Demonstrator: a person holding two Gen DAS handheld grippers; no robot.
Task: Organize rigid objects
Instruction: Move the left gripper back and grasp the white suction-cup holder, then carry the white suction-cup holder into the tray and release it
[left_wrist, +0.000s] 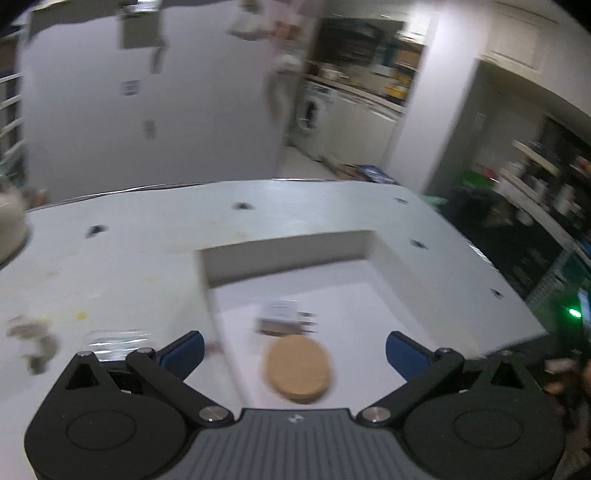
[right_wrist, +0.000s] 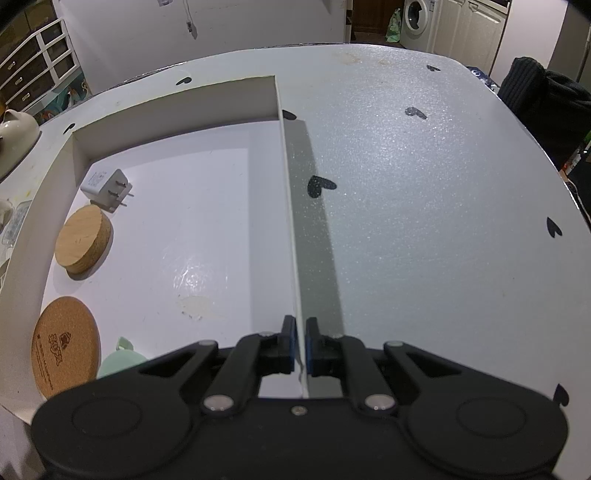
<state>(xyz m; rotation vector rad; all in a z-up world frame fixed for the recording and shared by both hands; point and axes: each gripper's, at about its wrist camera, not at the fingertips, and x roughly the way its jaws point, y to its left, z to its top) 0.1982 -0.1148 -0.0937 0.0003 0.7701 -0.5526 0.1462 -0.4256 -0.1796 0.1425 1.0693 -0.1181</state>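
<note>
A shallow white box (right_wrist: 291, 221) lies on the table. Inside, along its left side, are a white plug charger (right_wrist: 105, 186), a wood-topped cork lid (right_wrist: 83, 240), a printed cork coaster (right_wrist: 66, 347) and a mint-green object (right_wrist: 120, 360), partly hidden by my gripper. My right gripper (right_wrist: 300, 343) is shut on the box's right wall near its front end. The left wrist view is blurred. There my left gripper (left_wrist: 295, 349) stands wide open above the box (left_wrist: 288, 254), with nothing between its fingers. A thick cork disc (left_wrist: 299, 371) and the charger (left_wrist: 282, 312) lie below it.
The table (right_wrist: 406, 184) has a pale sparkly cover with black heart marks. A cream ceramic pot (right_wrist: 14, 129) stands at its left edge, and a dark garment (right_wrist: 535, 92) hangs off the far right. Clear wrapping (left_wrist: 118, 339) and scraps (left_wrist: 33, 343) lie left of the box.
</note>
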